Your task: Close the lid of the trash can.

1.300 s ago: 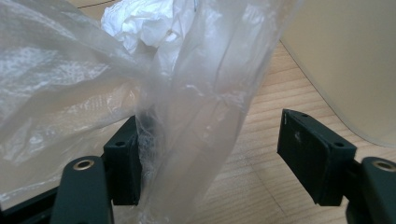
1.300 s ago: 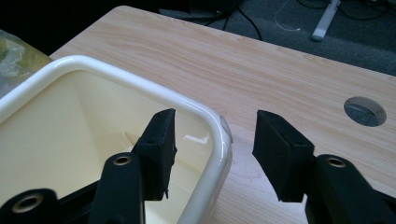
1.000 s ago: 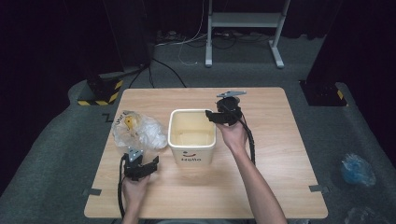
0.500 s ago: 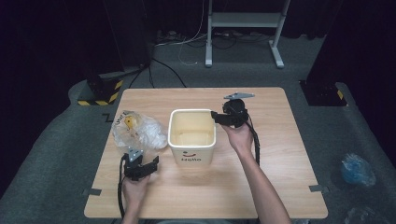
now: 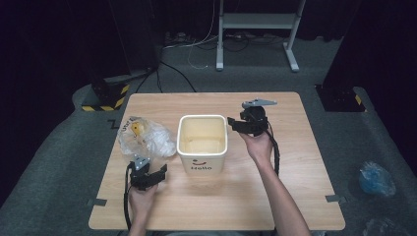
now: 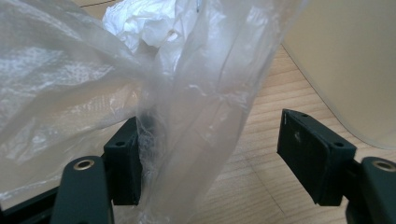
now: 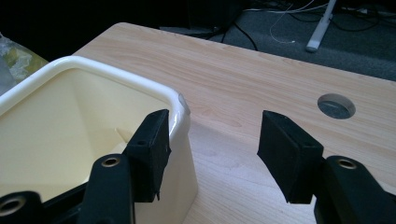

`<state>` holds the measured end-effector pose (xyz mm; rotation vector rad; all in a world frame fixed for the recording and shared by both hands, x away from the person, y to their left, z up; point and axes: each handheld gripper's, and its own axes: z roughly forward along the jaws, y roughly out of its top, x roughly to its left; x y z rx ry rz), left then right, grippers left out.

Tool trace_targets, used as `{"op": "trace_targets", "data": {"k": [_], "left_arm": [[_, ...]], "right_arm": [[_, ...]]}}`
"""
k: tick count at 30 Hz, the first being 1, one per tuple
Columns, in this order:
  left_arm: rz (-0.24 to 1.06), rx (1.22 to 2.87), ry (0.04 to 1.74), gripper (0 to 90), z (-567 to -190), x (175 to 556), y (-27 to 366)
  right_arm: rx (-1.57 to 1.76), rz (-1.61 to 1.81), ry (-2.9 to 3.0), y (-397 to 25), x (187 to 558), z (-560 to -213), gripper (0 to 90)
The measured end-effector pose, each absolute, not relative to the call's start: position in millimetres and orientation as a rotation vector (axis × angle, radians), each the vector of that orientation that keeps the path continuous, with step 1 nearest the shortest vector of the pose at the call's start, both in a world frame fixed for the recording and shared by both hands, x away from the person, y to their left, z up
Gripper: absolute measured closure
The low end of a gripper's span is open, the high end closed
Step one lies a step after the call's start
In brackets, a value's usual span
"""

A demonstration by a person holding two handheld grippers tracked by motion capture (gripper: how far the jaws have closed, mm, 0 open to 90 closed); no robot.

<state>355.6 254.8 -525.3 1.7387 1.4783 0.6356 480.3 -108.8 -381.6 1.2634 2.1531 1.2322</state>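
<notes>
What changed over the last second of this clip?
The right tongs drifted slightly right and back along the bin rim's far right corner, open, one jaw inside the rim and one outside. The left tongs stayed open at the plastic bag; bin and bag did not move.

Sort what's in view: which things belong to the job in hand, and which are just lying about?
In the job:
- clear plastic bag, between the open left tongs
- cream bin, its rim corner between the open right tongs

Lying about:
- blue bag on the floor
- white metal stand
- cables on the floor
</notes>
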Motion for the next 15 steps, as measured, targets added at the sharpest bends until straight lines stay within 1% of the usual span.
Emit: {"op": "trace_targets", "data": {"k": [15], "left_arm": [[0.635,1.731,1.476,29.5,-525,355,255]], "right_arm": [[1.253,1.242,2.126,-127,471,-376,43.5]]}}
